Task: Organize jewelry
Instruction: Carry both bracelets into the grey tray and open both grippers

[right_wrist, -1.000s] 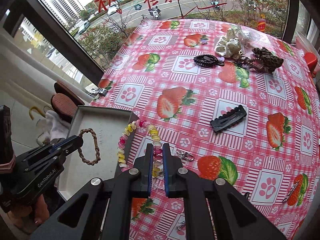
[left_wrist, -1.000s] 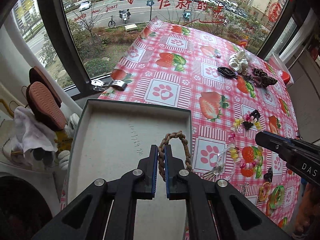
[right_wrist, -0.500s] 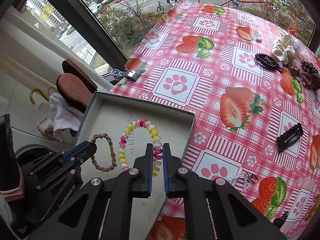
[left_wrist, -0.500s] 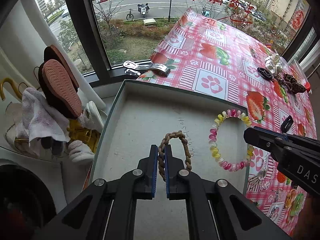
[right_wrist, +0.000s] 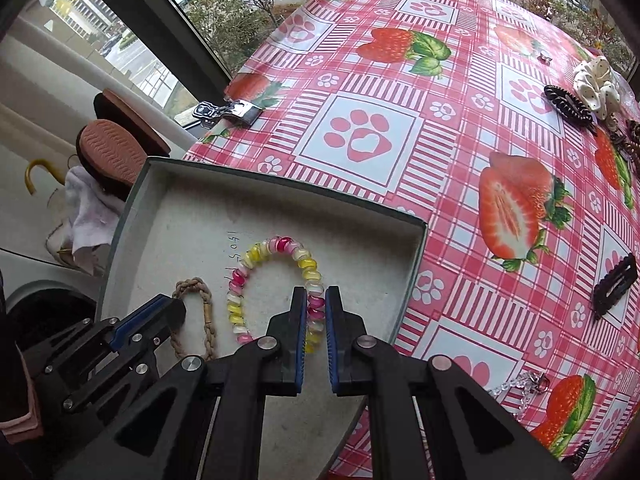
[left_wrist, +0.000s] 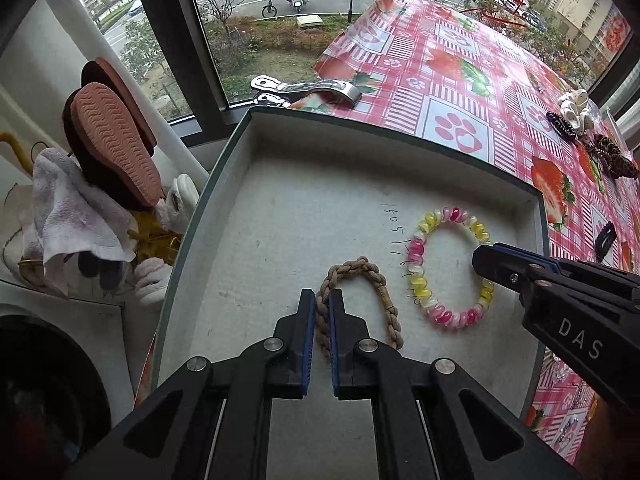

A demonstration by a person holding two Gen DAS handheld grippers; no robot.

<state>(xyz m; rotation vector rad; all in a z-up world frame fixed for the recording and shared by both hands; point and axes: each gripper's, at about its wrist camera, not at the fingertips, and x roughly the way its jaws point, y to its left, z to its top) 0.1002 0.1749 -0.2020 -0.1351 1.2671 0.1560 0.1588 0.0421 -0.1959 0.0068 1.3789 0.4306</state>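
A grey shallow box point(left_wrist: 400, 136) point(right_wrist: 280, 182) sits at the table's left edge. My left gripper point(left_wrist: 322, 300) is shut on a brown braided hair tie point(left_wrist: 360, 272), which lies low over the box floor; it also shows in the right wrist view point(right_wrist: 200, 292). My right gripper point(right_wrist: 316, 300) is shut on a pink-and-yellow spiral bracelet point(right_wrist: 276, 252), also down in the box beside the braided tie. In the left wrist view the bracelet point(left_wrist: 428, 280) hangs from the right gripper's fingers point(left_wrist: 500, 264).
Red strawberry tablecloth point(right_wrist: 440, 140) carries a black hair clip point(right_wrist: 614, 284), a black claw clip point(right_wrist: 568, 104), a white scrunchie point(right_wrist: 596, 84), leopard clips point(left_wrist: 616, 160) and a metal clamp point(left_wrist: 308, 88). Slippers and a cloth point(left_wrist: 108, 148) lie left of the box, off the table.
Both grippers moved left and down over the box, bringing the braided tie and the bracelet down to its floor. The jaws have eased slightly apart but still hold.
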